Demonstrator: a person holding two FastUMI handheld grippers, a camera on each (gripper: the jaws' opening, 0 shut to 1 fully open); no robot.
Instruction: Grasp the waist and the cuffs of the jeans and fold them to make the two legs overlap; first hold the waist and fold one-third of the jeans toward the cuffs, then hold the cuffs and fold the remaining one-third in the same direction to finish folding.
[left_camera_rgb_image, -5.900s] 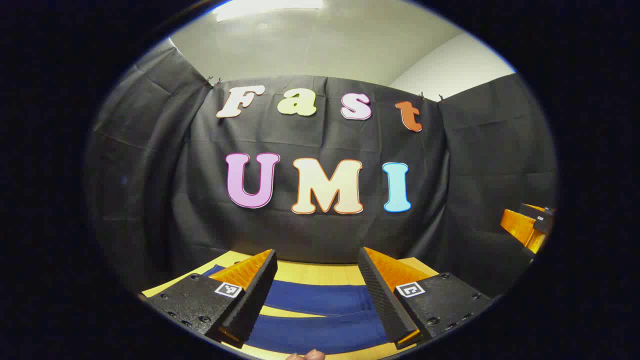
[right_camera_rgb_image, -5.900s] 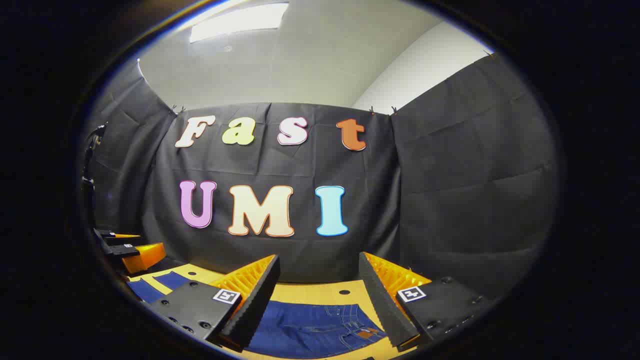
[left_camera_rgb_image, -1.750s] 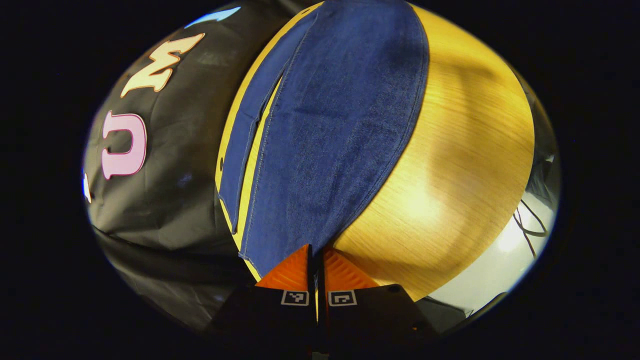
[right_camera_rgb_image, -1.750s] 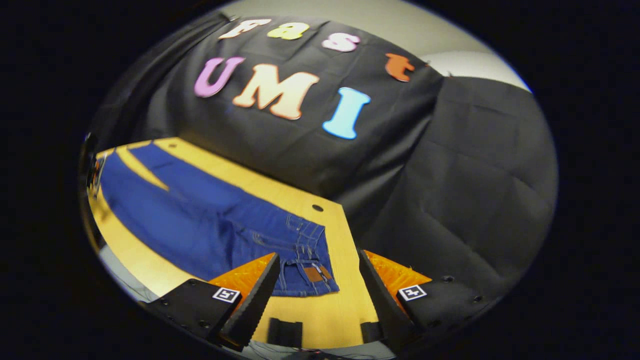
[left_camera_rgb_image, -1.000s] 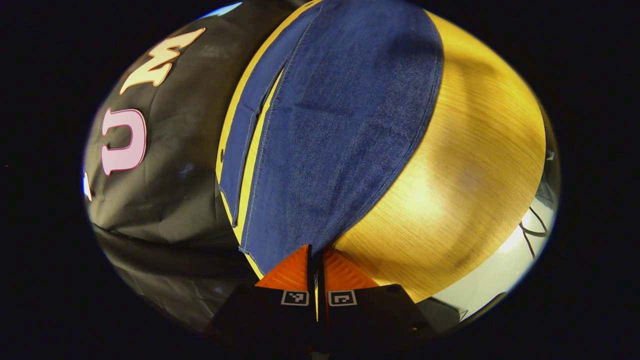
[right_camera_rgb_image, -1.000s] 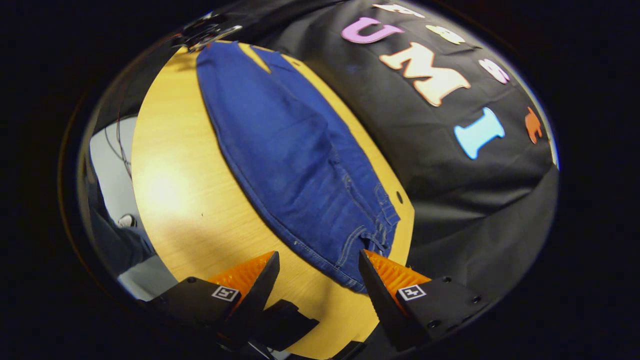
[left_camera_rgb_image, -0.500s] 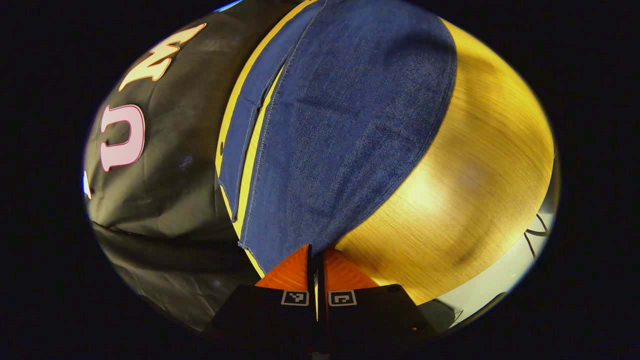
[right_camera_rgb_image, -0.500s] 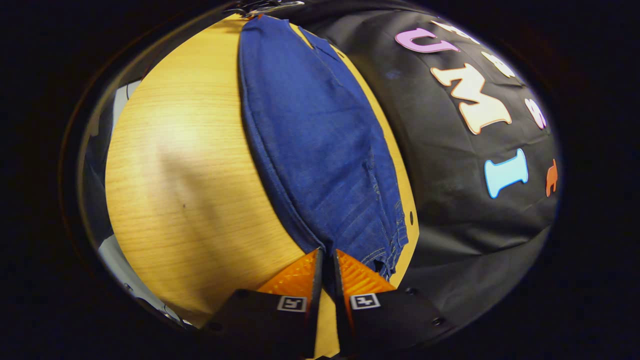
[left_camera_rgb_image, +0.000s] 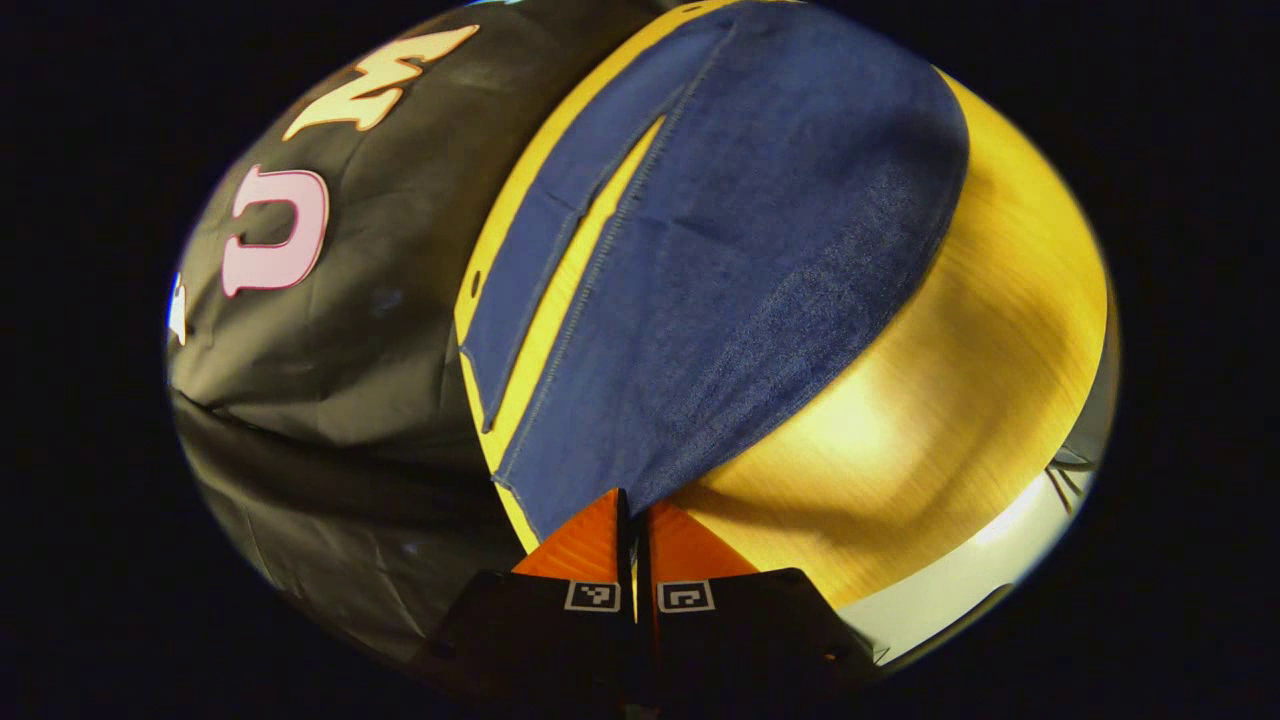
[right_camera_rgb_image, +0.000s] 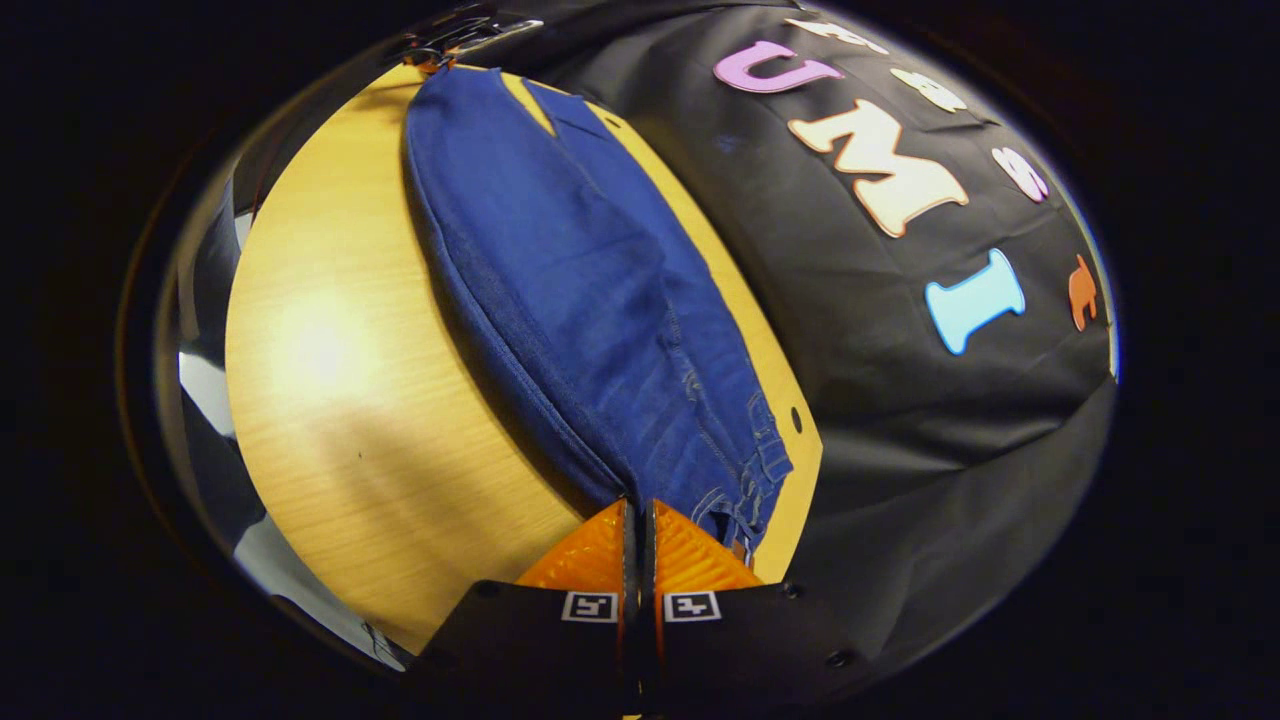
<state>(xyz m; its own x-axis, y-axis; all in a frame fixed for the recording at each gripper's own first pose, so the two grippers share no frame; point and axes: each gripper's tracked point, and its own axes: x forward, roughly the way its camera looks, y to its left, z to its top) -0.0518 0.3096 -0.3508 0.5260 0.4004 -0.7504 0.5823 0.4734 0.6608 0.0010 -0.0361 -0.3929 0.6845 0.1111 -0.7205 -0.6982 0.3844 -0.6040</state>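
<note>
Jeans (right_camera_rgb_image: 590, 290) are stretched lengthwise on the wooden counter (right_camera_rgb_image: 340, 400), the long axis running from the waist at one end to the cuffs at the other, alongside the black cloth wall (right_camera_rgb_image: 900, 400). In the right gripper view the waist end lies nearest and the legs reach away. In the left gripper view the cuffs lie nearest, with a strip of counter seen between the two legs. The right hand-held gripper (right_camera_rgb_image: 637, 510) is closed tight on the waist's near corner. The left hand-held gripper (left_camera_rgb_image: 632, 500) is pinched on the near leg's cuff corner.
</note>
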